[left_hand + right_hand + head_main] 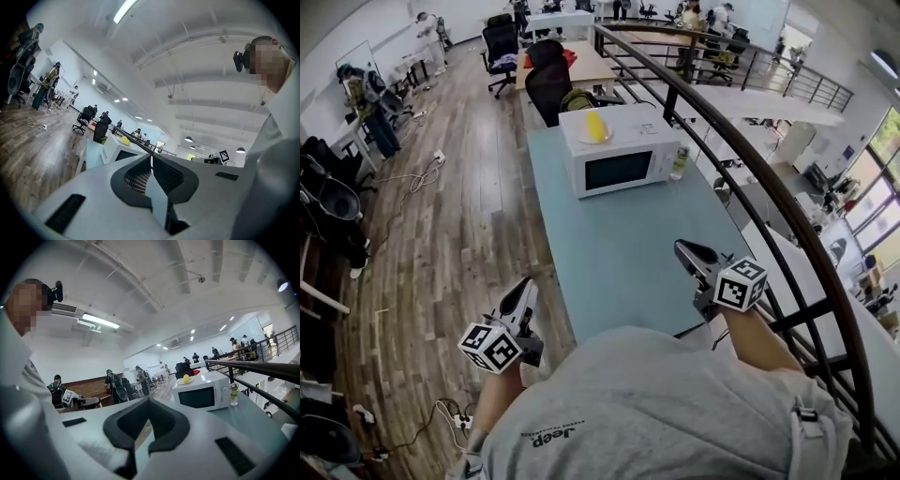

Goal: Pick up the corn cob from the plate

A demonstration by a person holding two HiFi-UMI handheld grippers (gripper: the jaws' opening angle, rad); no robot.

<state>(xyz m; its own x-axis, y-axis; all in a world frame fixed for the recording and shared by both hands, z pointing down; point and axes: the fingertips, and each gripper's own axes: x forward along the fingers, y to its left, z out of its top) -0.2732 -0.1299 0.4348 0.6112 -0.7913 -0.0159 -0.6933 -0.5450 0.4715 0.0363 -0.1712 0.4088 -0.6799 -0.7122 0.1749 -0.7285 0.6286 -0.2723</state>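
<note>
- Corn cob (595, 125): lies on a white plate (583, 138) on top of the microwave oven (619, 171).
- Left gripper (523, 289): fingers clenched, empty, well short of the microwave oven and to its left.
- Right gripper (682, 247): fingers clenched, empty, over the counter (609, 262), well short of the microwave oven.

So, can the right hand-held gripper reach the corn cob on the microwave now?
Probably not yet. The right hand-held gripper is at the near end of the table, jaws shut; the corn cob sits atop the microwave at the far end. Only bare table lies between, so nothing blocks it.
</note>
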